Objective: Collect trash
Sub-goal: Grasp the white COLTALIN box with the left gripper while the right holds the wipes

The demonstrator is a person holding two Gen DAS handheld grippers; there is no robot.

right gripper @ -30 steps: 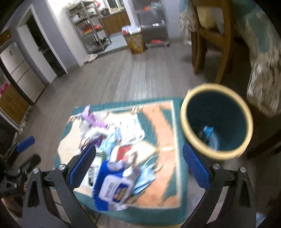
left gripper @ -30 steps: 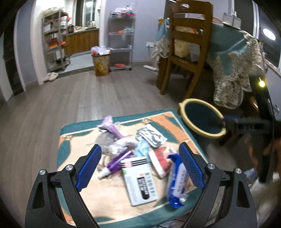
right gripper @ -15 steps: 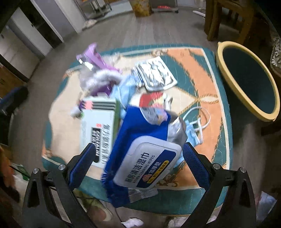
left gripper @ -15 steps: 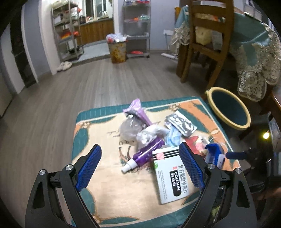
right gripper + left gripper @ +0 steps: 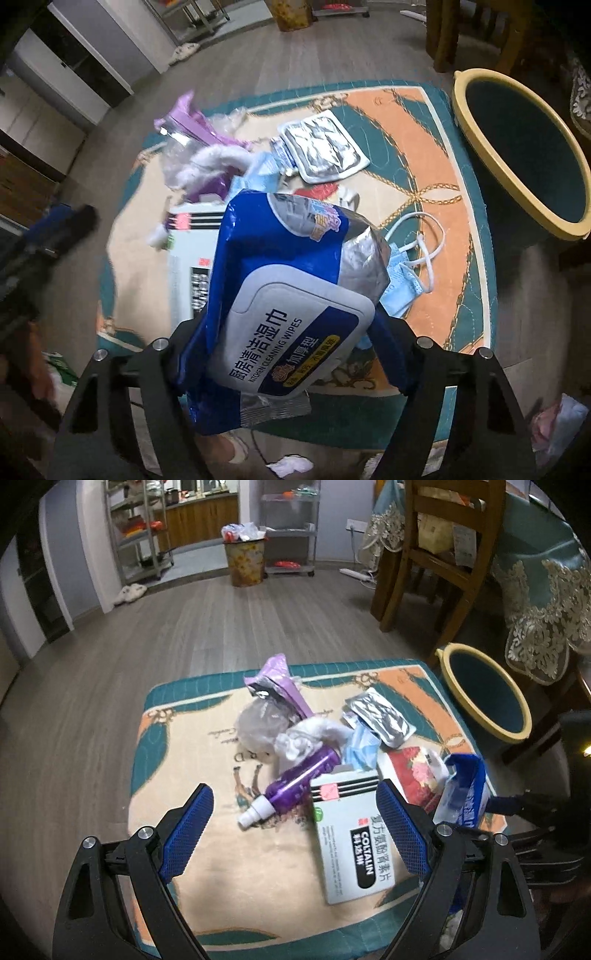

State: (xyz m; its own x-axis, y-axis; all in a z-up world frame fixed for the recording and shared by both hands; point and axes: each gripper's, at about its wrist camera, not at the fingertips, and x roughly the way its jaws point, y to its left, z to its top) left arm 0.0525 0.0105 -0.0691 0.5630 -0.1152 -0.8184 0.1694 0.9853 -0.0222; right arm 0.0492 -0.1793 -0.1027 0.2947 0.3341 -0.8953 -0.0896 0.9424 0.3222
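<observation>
left wrist view: my left gripper hangs wide open and empty, now lower over the coltalin box. right wrist view: my right gripper is closing around the kitchen wipes pack, which loomed smaller before, beside the bin.

Wooden chair, lace-edged tablecloth, metal shelving, slippers

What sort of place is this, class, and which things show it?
Most likely a home's dining area opening onto a kitchen: a wooden chair at a clothed table, shelving racks, and slippers on the floor.
</observation>
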